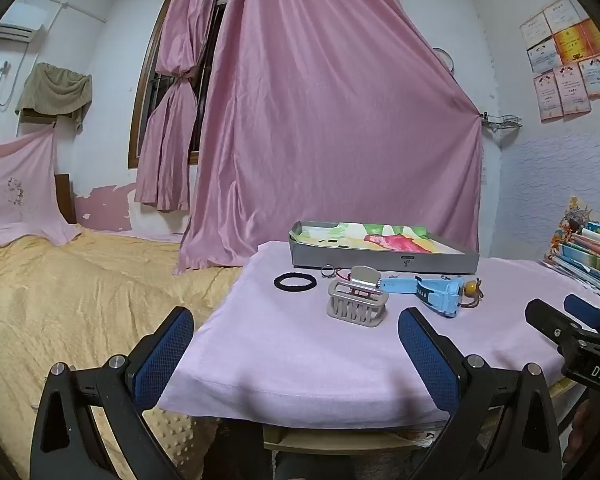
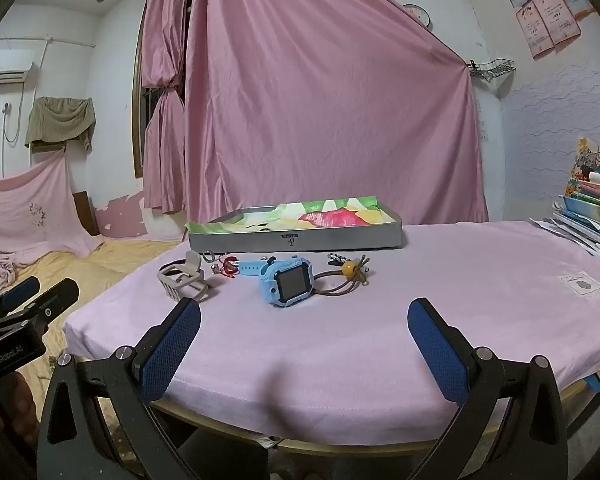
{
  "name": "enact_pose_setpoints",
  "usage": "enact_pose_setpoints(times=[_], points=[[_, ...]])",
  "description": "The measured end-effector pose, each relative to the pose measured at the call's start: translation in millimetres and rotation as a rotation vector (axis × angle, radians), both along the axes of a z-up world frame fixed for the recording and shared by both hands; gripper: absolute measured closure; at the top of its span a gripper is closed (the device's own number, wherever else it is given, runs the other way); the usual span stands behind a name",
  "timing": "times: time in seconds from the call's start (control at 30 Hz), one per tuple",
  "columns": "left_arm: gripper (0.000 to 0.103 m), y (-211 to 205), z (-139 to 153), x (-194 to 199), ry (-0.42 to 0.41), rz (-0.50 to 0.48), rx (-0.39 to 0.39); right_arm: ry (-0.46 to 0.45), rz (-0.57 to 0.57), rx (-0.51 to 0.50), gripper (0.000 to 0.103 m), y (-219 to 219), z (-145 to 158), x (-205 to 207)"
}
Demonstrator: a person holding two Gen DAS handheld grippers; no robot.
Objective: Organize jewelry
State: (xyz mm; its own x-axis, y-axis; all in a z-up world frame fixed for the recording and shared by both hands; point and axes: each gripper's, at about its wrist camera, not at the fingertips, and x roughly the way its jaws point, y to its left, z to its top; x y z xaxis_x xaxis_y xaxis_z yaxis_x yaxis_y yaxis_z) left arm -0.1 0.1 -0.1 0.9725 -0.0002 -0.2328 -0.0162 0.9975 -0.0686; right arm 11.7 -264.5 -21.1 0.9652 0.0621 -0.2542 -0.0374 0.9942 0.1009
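Left wrist view: left gripper [image 1: 296,340] fingers spread, nothing held. Hair tie [image 1: 297,281], claw clip [image 1: 357,304] and watch [image 1: 432,294] are seen loose on the counter [image 1: 300,356], before the tray [image 1: 384,260].

Right wrist view: right gripper [image 2: 304,338] likewise spread and empty. Beaded cord [image 2: 346,276] is noted beside the watch [image 2: 284,280]. No item is judged sorted yet.

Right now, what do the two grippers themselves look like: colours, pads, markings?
Both match: black frames with triangular cutouts, silver round bolts at the pivots, and blue mesh-textured pads on each finger. The left gripper and right gripper each have two such pads. Seen from the other camera, the right one's body reads "DAS" in white and the left one's reads "GenRobot.AI". No cables or sleeves show.
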Motion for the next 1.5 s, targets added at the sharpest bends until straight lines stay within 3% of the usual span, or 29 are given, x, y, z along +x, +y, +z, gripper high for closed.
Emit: enact_pose_setpoints(times=[1.5], points=[[0.000,-6,2,0,0.005,-0.008,-0.005,0.002,0.002,0.010,0.001,-1,0,-1]])
